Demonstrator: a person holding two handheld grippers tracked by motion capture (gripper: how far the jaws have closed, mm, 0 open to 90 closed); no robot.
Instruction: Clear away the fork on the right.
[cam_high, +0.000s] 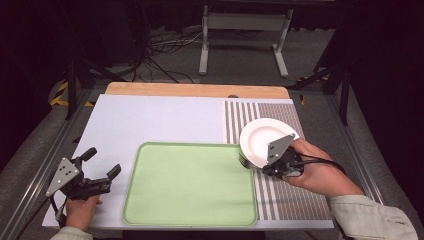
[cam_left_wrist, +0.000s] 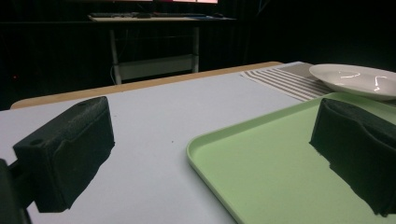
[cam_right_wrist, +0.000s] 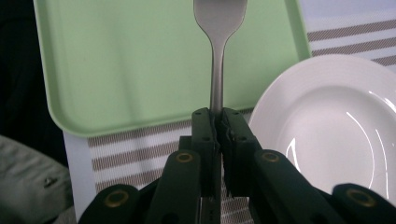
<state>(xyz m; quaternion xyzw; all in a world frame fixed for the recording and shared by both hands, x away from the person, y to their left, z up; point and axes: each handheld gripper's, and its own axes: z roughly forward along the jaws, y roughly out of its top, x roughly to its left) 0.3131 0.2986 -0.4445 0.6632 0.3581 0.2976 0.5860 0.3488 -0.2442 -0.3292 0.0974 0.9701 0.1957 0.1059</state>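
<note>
From the high view, the right gripper (cam_high: 255, 162) hangs at the right edge of the green tray (cam_high: 190, 185), beside the white plate (cam_high: 265, 137) on the striped mat (cam_high: 290, 200), while the left gripper (cam_high: 102, 167) waits by the desk's (cam_high: 160, 117) near left corner. The left gripper view shows its jaws spread wide with nothing between them. The right gripper view shows its jaws clamped on a fork (cam_right_wrist: 218, 56) whose head reaches over the tray, so the step looks like carrying the fork, and lowering it flat onto the tray probably comes next.

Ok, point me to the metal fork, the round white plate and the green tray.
Metal fork (cam_right_wrist: 217, 70), right gripper view, on its neck.
Round white plate (cam_high: 260, 135), high view, its centre.
Green tray (cam_high: 190, 182), high view, its bare floor.
</note>
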